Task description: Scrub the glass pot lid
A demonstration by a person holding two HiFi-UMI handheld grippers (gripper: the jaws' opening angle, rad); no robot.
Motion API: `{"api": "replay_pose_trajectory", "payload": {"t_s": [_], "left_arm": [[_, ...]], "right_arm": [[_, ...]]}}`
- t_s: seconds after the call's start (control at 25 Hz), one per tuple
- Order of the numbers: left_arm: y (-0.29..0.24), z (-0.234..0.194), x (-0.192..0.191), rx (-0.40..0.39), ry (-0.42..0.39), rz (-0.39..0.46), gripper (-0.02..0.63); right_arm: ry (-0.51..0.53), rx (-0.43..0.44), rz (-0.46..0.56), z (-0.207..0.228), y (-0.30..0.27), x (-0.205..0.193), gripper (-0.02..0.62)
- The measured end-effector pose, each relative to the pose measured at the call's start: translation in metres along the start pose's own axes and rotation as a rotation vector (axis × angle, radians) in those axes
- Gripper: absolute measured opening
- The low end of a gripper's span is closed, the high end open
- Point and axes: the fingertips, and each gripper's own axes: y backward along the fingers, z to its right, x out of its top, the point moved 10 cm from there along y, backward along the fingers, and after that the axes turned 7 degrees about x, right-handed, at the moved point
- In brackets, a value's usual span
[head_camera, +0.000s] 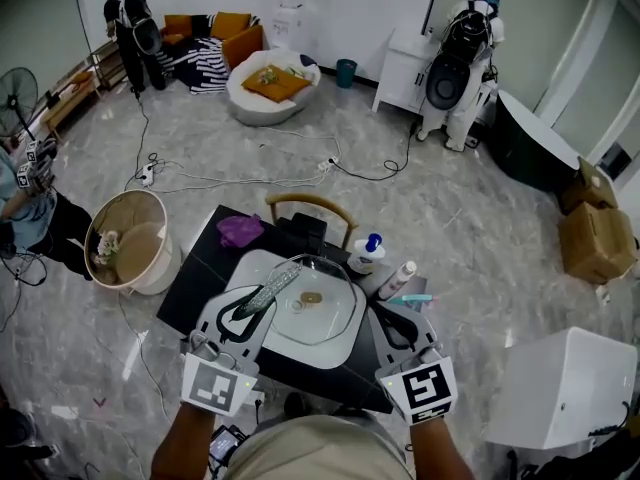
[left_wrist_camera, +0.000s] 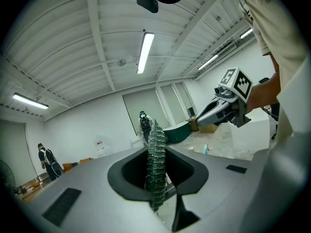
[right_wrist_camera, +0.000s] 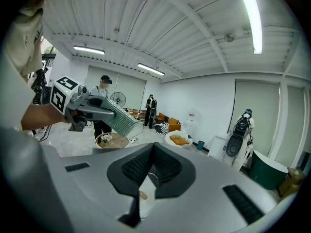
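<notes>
Where the head view looks down, we see the glass pot lid at lower centre: a clear round dome with a thin metal rim and a small brownish knob in its middle. It sits over a smooth white tray with rounded corners. The tray rests on a dark, flat table, which also carries a crumpled purple cloth at its upper left. At its upper right are a white bottle with a blue cap and a slimmer white bottle lying tilted. A curved wooden chair back stands just behind the table, and a round pale bin stands to its left. The floor is glossy grey marble crossed by loose cables. Cardboard boxes sit at the right edge, and a white round seat with orange cushions sits near the top. The left gripper has its jaws closed tight on a scouring pad, a glittery green-silver mesh strip that reaches over the lid's left side. The right gripper has its ridged jaws nearly together, pinching the lid's thin rim at the lid's right edge.
</notes>
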Motion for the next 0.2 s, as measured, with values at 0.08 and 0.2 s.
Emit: {"api": "replay_pose_trajectory", "payload": {"t_s": [0.08,0.2], "left_arm": [[0.0037,0.0001,0.0007,0.001,0.006,-0.005,0.094],[0.0095,0.0012,0.0014,0.0,0.012,-0.016,0.094]], "right_arm": [[0.001,-0.002,0.002,-0.0021,0.0024,0.0025,0.023],[0.002,-0.003,0.003,-0.0054,0.0063,0.0058,0.023]]}}
